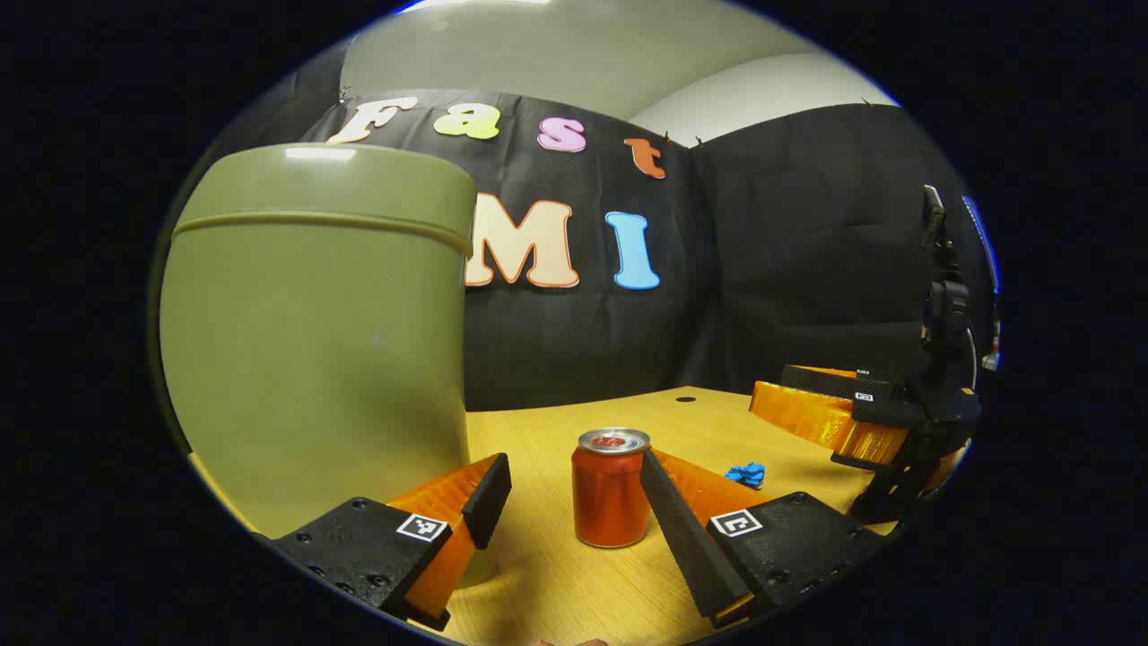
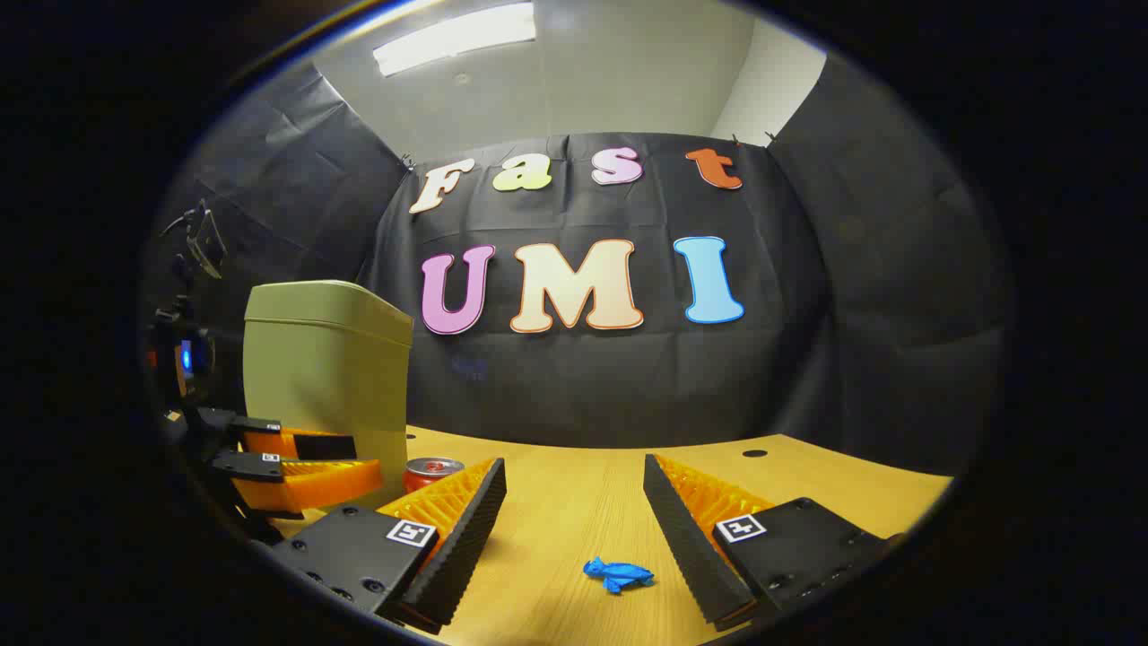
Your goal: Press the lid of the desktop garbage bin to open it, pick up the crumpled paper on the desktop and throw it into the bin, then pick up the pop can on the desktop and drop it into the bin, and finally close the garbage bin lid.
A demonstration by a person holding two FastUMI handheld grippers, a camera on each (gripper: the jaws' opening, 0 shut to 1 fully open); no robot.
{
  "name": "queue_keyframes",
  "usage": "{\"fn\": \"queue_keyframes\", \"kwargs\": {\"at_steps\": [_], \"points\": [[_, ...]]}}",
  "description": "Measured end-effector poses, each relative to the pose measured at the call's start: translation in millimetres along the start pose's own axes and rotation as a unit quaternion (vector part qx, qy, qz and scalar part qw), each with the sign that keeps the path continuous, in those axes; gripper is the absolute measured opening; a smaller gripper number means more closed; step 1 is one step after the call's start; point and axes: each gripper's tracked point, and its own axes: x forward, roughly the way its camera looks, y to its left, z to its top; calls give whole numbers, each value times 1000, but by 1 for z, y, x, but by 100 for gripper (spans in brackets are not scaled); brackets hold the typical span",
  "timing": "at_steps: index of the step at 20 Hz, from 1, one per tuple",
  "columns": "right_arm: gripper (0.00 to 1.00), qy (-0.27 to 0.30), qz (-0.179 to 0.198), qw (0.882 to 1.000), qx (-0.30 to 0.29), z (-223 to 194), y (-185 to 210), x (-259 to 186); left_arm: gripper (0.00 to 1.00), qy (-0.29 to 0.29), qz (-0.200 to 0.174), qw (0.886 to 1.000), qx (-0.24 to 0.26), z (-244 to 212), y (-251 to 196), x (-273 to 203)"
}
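Here the left gripper [image 1: 574, 484] sits low and level over the wooden table [image 1: 574, 592], jaws spread. The red metal pop can [image 1: 612, 489] stands upright between them. The right gripper [image 2: 574, 502] gapes too, blue crumpled paper [image 2: 617, 574] between its fingers.

The bench [image 2: 852, 489] carried one green bin [image 2: 327, 386] at nine o'clock, one red pop can [image 1: 611, 489] beside it, and one blue crumpled paper [image 2: 618, 574] at six o'clock in the right gripper view, with two grippers over it.
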Motion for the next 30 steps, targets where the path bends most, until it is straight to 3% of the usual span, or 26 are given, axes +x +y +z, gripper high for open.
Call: {"fn": "queue_keyframes", "kwargs": {"at_steps": [5, 7, 8, 9, 11, 12, 13, 14, 19, 20, 21, 30], "points": [[97, -4, 14, 1000, 5, 27, 14, -10, 90, -46, -8, 998, 43, 43, -11, -18], [97, -8, 14, 1000, 5, 40, 14, -16, 90, -65, -18, 997, 44, 58, -18, -25], [97, -14, 14, 1000, 4, 47, 15, -20, 95, -71, -25, 996, 42, 64, -24, -29], [97, -19, 15, 1000, 3, 53, 16, -21, 90, -76, -31, 996, 39, 68, -28, -32], [97, -28, 17, 999, -2, 62, 20, -24, 95, -83, -36, 995, 36, 77, -31, -36], [96, -31, 18, 999, -5, 63, 21, -27, 90, -87, -37, 995, 35, 79, -31, -38], [96, -33, 19, 999, -7, 65, 22, -28, 94, -87, -37, 995, 34, 80, -31, -39], [96, -34, 20, 999, -10, 66, 23, -28, 90, -86, -36, 995, 33, 80, -30, -39], [96, -25, 32, 999, -17, 62, 33, -26, 90, -82, -31, 996, 31, 79, -26, -38], [98, -23, 33, 999, -19, 60, 34, -28, 94, -81, -32, 996, 30, 78, -26, -38], [98, -22, 31, 999, -20, 60, 33, -28, 90, -79, -33, 996, 28, 77, -26, -38], [98, -19, 28, 999, -21, 60, 29, -26, 91, -45, -40, 998, -29, 70, -19, -36]]}}
